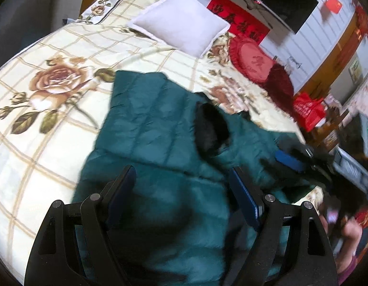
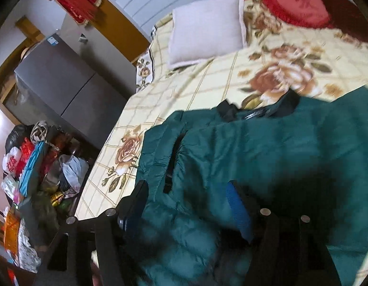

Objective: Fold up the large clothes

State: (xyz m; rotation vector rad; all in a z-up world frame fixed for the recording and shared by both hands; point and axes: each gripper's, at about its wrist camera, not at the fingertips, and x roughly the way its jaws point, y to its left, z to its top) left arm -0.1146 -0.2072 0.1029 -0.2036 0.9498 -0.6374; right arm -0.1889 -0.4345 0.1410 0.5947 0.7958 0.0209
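Green jacket [image 1: 160,128] mid-fold on the bed [image 1: 41,124], both sets of jaws apart, nothing gripped.

The jacket lies spread across the floral bed, near the front edge, with its dark collar [image 1: 211,128] toward the pillow [image 1: 181,28] side; one panel already looks laid over the body. The left gripper [image 1: 181,183] hovers over the quilted cloth, jaws wide, fabric beneath them but not pinched. The right gripper [image 2: 186,190] is over the jacket's edge near a dark sleeve or pocket opening [image 2: 174,159], jaws also parted, pads not pressing cloth; the view is blurred. Step, by my read: between folds, a section let go and the hands repositioning. The next move likely calls for both jaws to pinch an outer edge or hem, lift it evenly and carry it across. Puffy fill may spring back.
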